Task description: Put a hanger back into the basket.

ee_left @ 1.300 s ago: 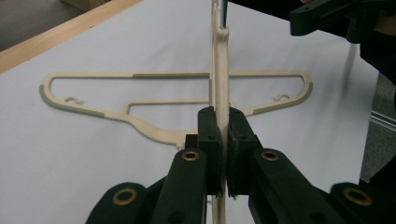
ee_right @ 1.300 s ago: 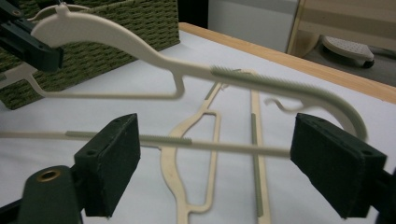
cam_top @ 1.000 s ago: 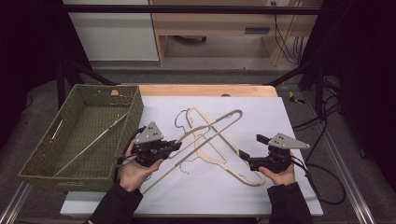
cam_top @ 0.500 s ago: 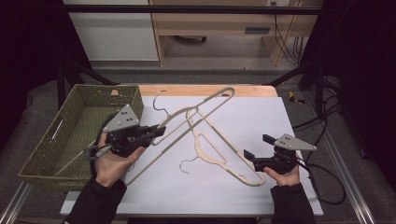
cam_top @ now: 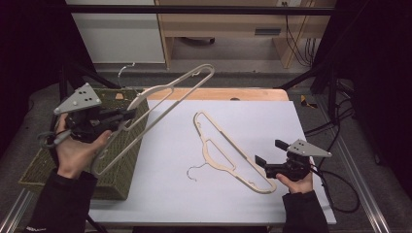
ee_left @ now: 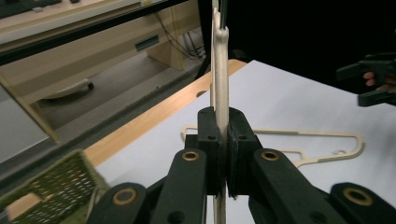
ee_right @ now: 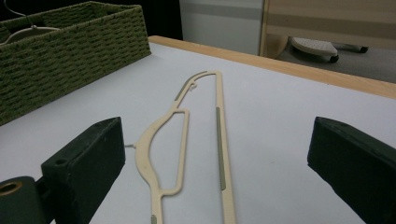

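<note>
My left gripper (cam_top: 127,116) is shut on the bar of a cream plastic hanger (cam_top: 170,94). It holds the hanger tilted in the air over the green wicker basket (cam_top: 121,150), metal hook up at the far left. In the left gripper view the jaws pinch the hanger bar (ee_left: 219,70) edge-on. A second cream hanger (cam_top: 228,150) lies flat on the white table top. My right gripper (cam_top: 268,152) rests open beside this hanger's near end, with nothing held. In the right gripper view that hanger (ee_right: 219,121) lies between and beyond the two spread pads (ee_right: 84,163).
The basket (ee_right: 60,56) stands at the table's left edge, with another hanger's top (ee_right: 28,30) showing inside. A wooden strip (cam_top: 218,93) borders the table's far side. Cables (cam_top: 335,189) trail off to the right of my right hand.
My left gripper has carried its hanger up and to the left, from the table's middle to above the basket. The right gripper and the hanger on the table have stayed put.
</note>
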Available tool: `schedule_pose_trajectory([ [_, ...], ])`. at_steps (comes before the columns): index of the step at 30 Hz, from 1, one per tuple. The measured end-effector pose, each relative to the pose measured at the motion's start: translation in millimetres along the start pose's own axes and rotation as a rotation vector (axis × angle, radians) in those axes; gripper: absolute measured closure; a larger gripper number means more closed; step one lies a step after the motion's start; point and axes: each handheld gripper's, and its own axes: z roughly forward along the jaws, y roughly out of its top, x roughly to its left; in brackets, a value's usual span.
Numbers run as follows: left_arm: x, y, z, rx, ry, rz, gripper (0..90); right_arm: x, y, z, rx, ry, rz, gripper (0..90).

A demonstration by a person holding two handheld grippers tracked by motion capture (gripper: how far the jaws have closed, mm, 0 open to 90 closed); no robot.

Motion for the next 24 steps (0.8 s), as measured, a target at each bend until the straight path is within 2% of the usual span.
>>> schedule_pose_trajectory([
  [5,23.5,-2.5,-9.1,0.032,0.06,0.007,86.0,-0.3,-0.2,0.2,0.0,0.0,0.001,4.6],
  [10,46.3,-12.1,-18.3,0.054,0.099,0.006,85.9,-0.4,-0.4,0.1,0.002,0.001,0.01,4.6],
  [18,80.4,-36.1,-34.6,0.083,0.163,-0.006,85.9,-0.6,-0.9,0.4,0.007,0.007,0.01,4.6],
  [24,96.2,-58.1,-39.1,0.118,0.196,-0.013,85.9,-0.7,-0.9,0.3,0.005,0.004,0.011,4.6],
])
